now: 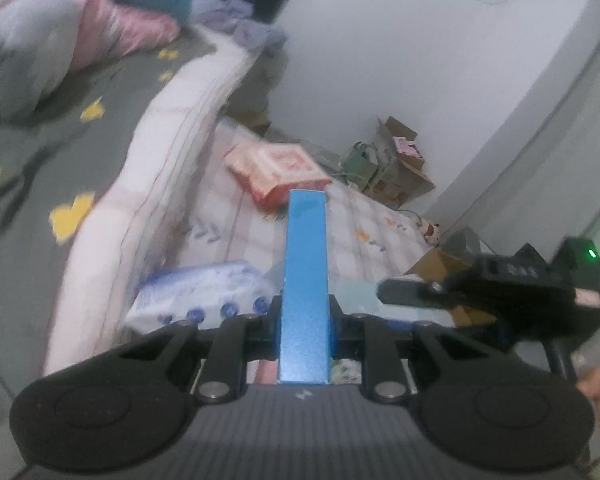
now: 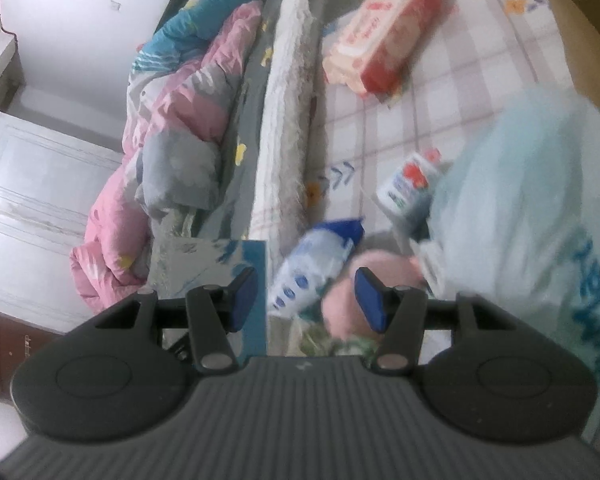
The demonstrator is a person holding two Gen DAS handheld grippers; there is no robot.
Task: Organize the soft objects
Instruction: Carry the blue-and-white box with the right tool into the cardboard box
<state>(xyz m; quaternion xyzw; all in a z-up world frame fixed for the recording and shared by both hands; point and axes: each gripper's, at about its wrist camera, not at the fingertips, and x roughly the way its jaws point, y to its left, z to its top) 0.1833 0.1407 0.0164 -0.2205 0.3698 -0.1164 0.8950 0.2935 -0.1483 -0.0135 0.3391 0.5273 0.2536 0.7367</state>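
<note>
The bed (image 1: 112,92) carries a dark grey sheet with yellow shapes. Beyond its far corner a white wall (image 1: 400,48) rises. At the wall's foot, away from the bed, open cardboard boxes (image 1: 396,160) sit in a heap. On the bed's other side, in the right wrist view, a white panelled door (image 2: 40,200) stands.

quilt (image 1: 52,36) on bed (image 1: 40,140) | tissue pack (image 1: 280,172) on floor mat (image 1: 364,216) beside bed | boxes (image 1: 396,160) behind mat
</note>
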